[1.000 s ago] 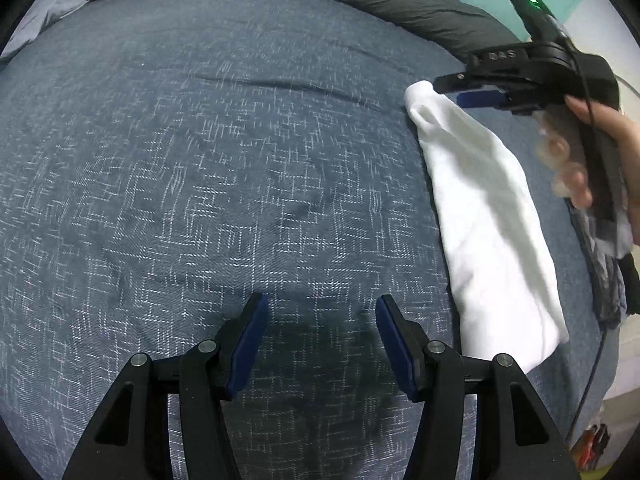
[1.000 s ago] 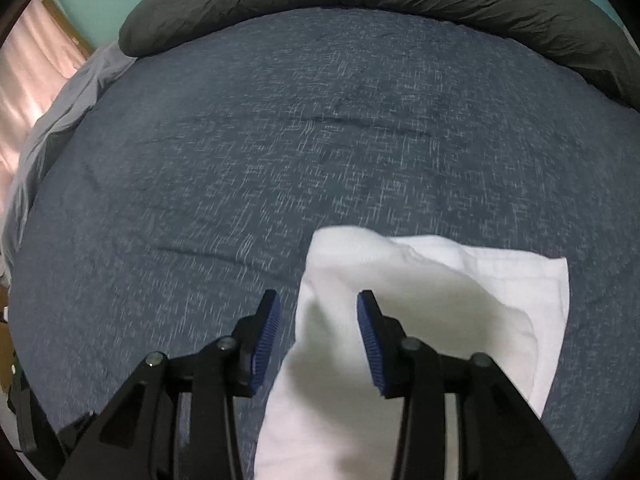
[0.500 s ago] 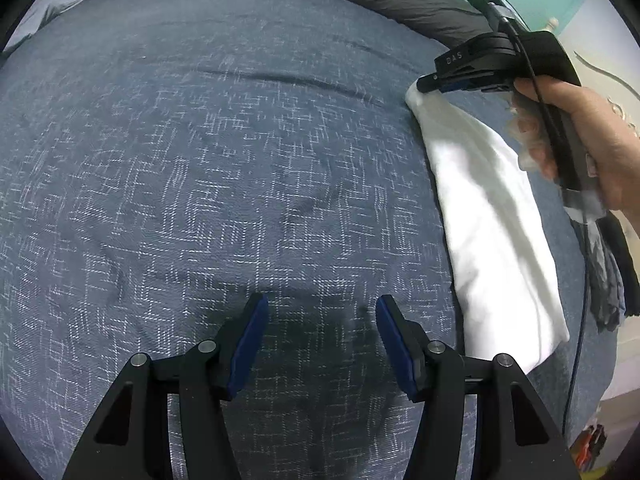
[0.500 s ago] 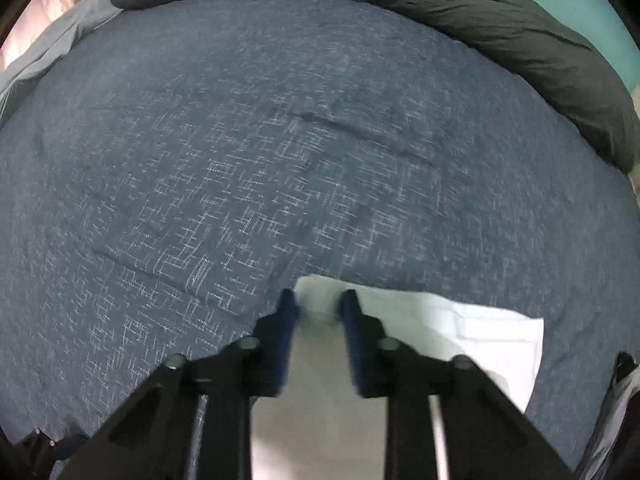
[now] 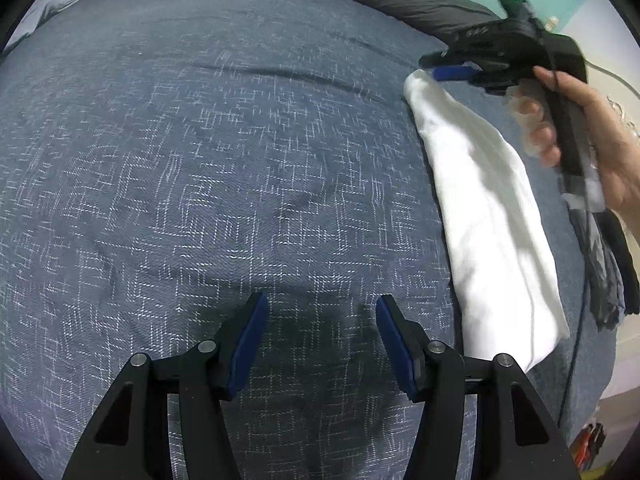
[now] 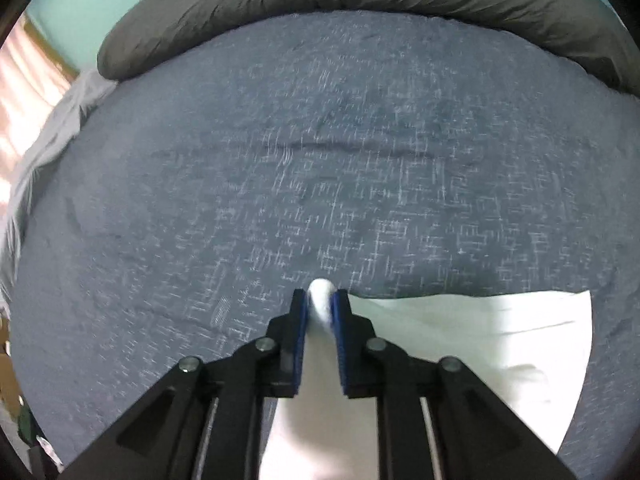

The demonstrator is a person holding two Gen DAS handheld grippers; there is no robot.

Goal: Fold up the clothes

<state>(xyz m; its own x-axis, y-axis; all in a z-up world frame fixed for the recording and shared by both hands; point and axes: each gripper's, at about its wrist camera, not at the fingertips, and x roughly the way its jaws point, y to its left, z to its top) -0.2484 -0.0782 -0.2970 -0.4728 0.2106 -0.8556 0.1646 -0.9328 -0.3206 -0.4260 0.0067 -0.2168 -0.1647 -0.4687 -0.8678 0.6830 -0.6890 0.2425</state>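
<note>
A folded white garment (image 5: 492, 216) lies on the blue patterned bedspread (image 5: 224, 152) at the right of the left wrist view. My right gripper (image 6: 320, 304) is shut on the garment's (image 6: 472, 344) far left corner, a white tuft poking out between the blue pads. In the left wrist view the right gripper (image 5: 432, 70) sits at the garment's far end and lifts it slightly. My left gripper (image 5: 318, 320) is open and empty, low over bare bedspread left of the garment.
A dark grey rolled duvet (image 6: 360, 4) runs along the far edge of the bed. Dark clothing (image 5: 612, 280) hangs at the right bed edge beside a cable. A grey sheet (image 6: 44, 148) lies at the left edge.
My right gripper closed on the garment's far corner and lifted it a little. The left gripper stayed open and nearly still.
</note>
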